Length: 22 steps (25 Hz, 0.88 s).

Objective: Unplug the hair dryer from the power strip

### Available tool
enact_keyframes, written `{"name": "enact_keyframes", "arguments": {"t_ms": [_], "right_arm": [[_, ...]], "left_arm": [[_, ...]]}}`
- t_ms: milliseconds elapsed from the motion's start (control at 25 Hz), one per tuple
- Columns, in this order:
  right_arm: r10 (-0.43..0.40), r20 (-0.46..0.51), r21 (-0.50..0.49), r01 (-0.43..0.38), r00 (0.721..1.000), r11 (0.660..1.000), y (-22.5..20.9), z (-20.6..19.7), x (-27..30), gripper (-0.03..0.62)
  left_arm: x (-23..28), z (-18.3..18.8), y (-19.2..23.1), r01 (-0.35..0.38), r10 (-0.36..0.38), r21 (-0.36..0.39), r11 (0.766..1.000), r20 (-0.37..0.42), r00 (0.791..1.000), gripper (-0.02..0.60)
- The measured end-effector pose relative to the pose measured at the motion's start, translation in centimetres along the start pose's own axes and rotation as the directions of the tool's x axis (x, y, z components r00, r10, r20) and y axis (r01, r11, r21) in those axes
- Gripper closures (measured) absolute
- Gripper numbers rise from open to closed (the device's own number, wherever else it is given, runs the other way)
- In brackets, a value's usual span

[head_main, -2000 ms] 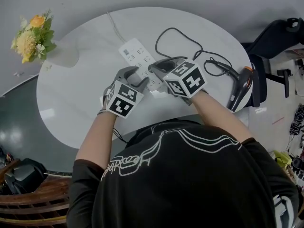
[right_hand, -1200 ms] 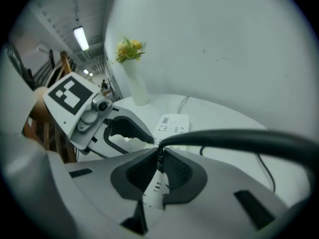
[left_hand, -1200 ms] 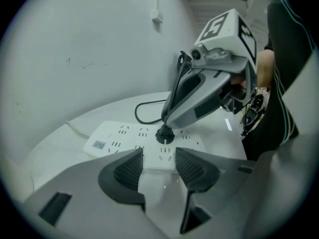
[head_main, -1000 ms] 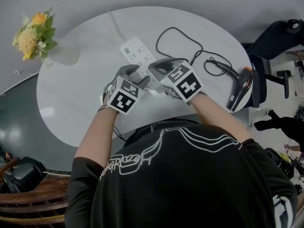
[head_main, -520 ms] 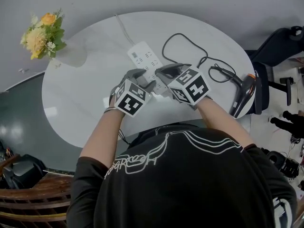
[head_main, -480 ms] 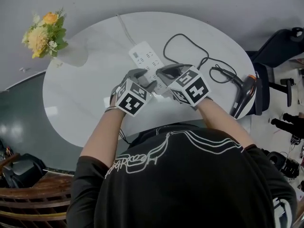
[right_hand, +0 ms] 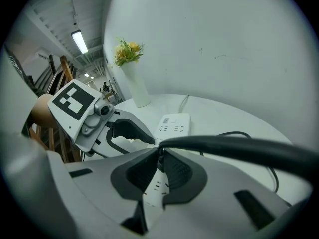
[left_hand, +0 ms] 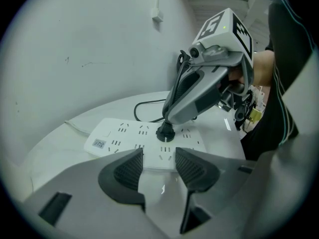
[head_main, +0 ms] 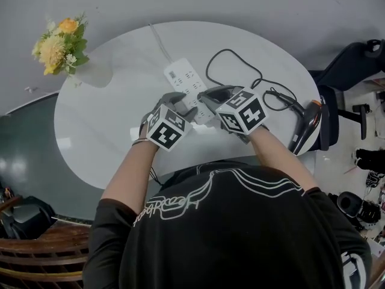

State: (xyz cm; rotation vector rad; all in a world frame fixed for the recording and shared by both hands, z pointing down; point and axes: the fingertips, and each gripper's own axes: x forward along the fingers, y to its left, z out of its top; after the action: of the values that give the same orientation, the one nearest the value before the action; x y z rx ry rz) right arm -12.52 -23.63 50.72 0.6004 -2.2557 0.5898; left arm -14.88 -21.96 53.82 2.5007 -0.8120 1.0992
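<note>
The white power strip point(head_main: 187, 82) lies on the round white table point(head_main: 108, 131). In the left gripper view a black plug point(left_hand: 165, 132) sits in one of the strip's point(left_hand: 144, 136) near sockets. My right gripper point(head_main: 209, 96) is shut on that plug, whose thick cord point(right_hand: 239, 146) runs off over the jaws. My left gripper point(head_main: 181, 105) is open, its pads point(left_hand: 128, 171) standing either side of the strip's near end. The black cord point(head_main: 224, 50) loops across the table to the hair dryer point(head_main: 305, 120) at the right edge.
A white vase point(head_main: 96, 74) of yellow flowers point(head_main: 59, 44) stands at the table's far left. The strip's own white cable point(head_main: 157, 38) runs off the far edge. A black office chair point(head_main: 355, 47) stands to the right, and wooden furniture point(head_main: 36, 264) at lower left.
The head camera has shifted slightly. Both grippers stay at the strip's near end, the right one still shut on the plug, which remains in its socket.
</note>
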Motion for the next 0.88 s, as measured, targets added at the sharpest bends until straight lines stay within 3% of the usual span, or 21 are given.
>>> {"name": "enact_keyframes", "arguments": {"t_ms": [200,320,520,880], "right_arm": [[-0.057,-0.018,-0.098,0.055,0.998,0.994,0.65,0.30,0.30,0.569],[-0.044,-0.020,-0.092,0.042,0.999,0.995,0.71,0.27,0.28,0.568],[-0.002,-0.004,0.014,0.002,1.000,1.000,-0.09,0.03,-0.19,0.568],[-0.030,-0.020,-0.057,0.029,0.999,0.998,0.57,0.20,0.04,0.568]], "left_arm": [[0.00,0.06,0.15,0.009,-0.009,0.007,1.000,-0.012,1.000,0.376],[-0.06,-0.02,0.13,0.005,-0.005,0.002,1.000,-0.009,1.000,0.376],[0.01,0.10,0.04,0.004,-0.004,0.003,1.000,-0.007,1.000,0.377],[0.07,0.18,-0.03,0.006,-0.006,0.004,1.000,-0.022,1.000,0.377]]}}
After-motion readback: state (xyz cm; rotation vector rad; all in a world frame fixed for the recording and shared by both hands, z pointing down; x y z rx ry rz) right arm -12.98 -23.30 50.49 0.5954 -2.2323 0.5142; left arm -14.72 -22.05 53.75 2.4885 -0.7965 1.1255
